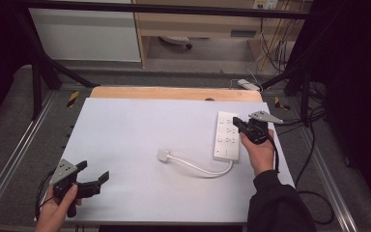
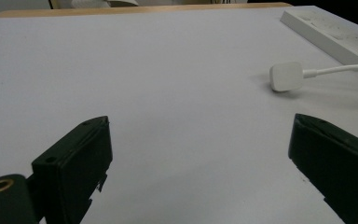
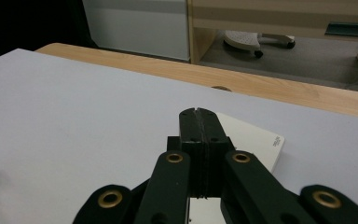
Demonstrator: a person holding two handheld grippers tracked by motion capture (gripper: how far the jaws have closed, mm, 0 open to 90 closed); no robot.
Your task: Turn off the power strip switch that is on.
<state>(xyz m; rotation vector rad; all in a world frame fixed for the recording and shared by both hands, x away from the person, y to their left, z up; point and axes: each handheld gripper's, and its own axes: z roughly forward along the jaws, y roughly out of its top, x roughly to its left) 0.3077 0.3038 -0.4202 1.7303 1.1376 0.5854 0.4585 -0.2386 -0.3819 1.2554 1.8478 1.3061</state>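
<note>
White table [image 1: 125, 130], power strip [image 1: 226, 135] under closed right tool [image 1: 238, 123].

The right claw [image 3: 199, 116] sits pressed together over the power strip [image 3: 256, 142], covering most of it in the right gripper view, while in the left gripper view the strip's far end runs off the edge and its sockets blur out.
</note>
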